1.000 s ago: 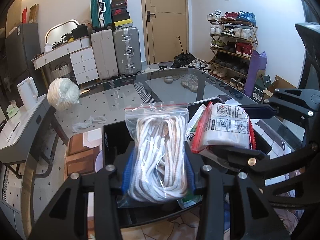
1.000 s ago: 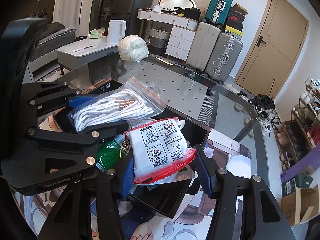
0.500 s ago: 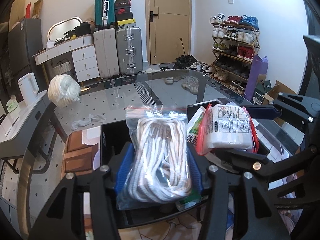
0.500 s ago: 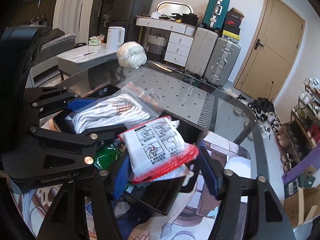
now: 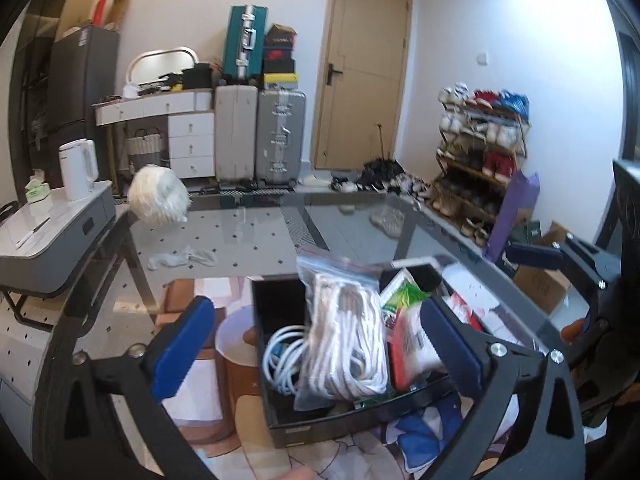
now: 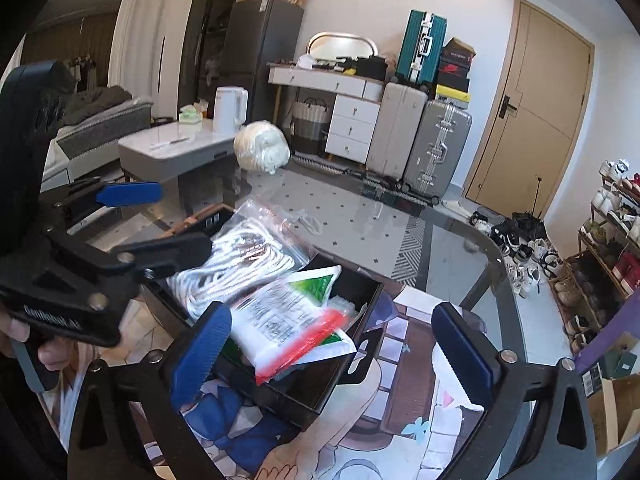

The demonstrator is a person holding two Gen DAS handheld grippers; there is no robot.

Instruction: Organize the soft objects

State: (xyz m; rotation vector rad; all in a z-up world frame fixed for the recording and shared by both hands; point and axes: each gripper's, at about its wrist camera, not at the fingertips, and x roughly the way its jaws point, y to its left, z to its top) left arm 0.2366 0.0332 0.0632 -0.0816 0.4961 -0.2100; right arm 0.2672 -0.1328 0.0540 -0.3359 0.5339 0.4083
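A clear zip bag of white rope (image 5: 344, 340) stands in a black box (image 5: 340, 416) on the glass table. Beside it lies a white and red packet (image 5: 412, 348) and a green packet (image 5: 404, 294). My left gripper (image 5: 316, 348) is open and empty, its blue pads wide apart on either side of the rope bag. In the right wrist view my right gripper (image 6: 332, 348) is open and empty above the white and red packet (image 6: 292, 324), which lies in the box (image 6: 348, 368) next to the rope bag (image 6: 240, 256).
A white ball of rope (image 5: 158, 196) and a small white cloth (image 5: 180, 258) lie further back on the glass table (image 5: 360, 224). A printed mat (image 6: 400, 420) lies under the box. A grey side table with a kettle (image 5: 78, 168) stands at the left.
Both grippers opened and let go: the rope bag and the white and red packet dropped into the black box. Both grippers pulled back and up.
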